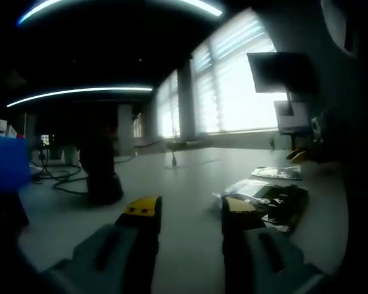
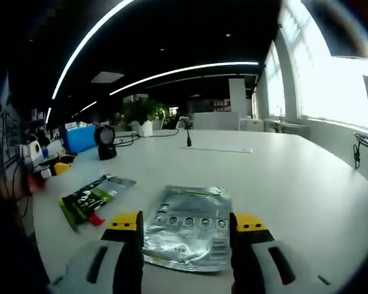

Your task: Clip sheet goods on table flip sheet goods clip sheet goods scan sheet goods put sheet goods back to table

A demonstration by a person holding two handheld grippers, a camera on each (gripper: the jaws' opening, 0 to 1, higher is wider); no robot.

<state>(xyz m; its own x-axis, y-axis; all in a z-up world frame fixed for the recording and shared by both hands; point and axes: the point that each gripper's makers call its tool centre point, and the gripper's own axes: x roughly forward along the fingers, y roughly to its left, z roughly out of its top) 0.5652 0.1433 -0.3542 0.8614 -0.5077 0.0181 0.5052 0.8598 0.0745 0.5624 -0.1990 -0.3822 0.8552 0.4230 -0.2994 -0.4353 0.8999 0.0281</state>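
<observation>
A silver foil packet (image 2: pixel 189 228) lies flat on the white table (image 2: pixel 282 177), printed side up, its near end between the yellow-tipped jaws of my right gripper (image 2: pixel 187 225), which stands open around it. A green and black packet (image 2: pixel 89 198) lies to its left. My left gripper (image 1: pixel 190 211) is open low over the table with nothing between its jaws. A dark packet with a clear wrapper (image 1: pixel 271 202) rests just right of its right jaw, and another packet (image 1: pixel 277 173) lies further back.
A black scanner on a stand (image 1: pixel 101 171) rises ahead and left of the left gripper, and the scanner (image 2: pixel 105 142) stands far left in the right gripper view. A blue box (image 2: pixel 81 138) and cables (image 1: pixel 58 177) sit near it. A monitor (image 1: pixel 276 72) hangs at the right.
</observation>
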